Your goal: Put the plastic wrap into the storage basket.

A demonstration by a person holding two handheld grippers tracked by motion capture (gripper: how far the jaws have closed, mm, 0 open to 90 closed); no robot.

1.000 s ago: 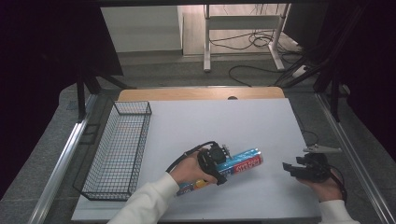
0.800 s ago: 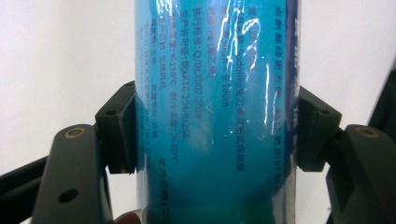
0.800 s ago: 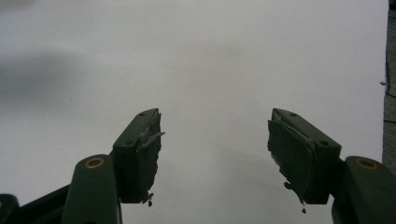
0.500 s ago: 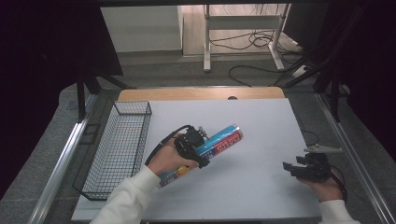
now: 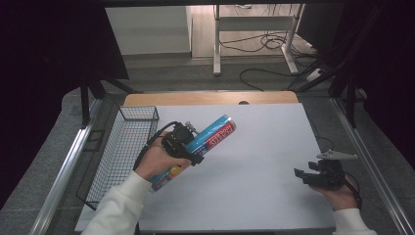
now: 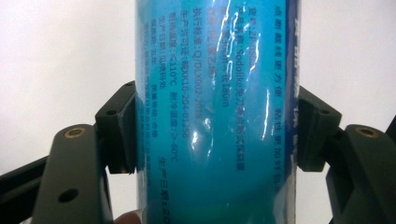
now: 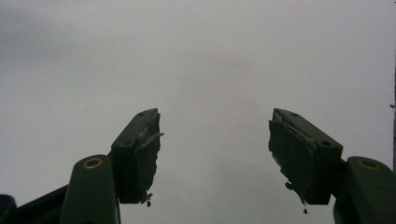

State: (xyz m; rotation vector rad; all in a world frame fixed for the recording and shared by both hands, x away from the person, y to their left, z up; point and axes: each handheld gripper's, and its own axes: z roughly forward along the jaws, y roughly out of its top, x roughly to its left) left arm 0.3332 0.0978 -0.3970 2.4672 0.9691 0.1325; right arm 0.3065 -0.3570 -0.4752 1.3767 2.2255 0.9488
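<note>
My left tool [image 5: 182, 143] pinched the blue tube [image 5: 211, 135] mid-length above the bench [image 5: 274, 147] — its long axis slanting away from the wire basket [image 5: 125, 147] just leftward (right tool [image 5: 313, 175] spread, idle).

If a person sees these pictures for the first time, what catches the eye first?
First the blue tube, clamped in the left hand-held gripper above the white table. Left of it stands a black wire basket; the right hand-held gripper is open and empty at the right edge.

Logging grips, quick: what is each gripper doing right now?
Left gripper: shut on the blue tube.
Right gripper: open, holding nothing.
</note>
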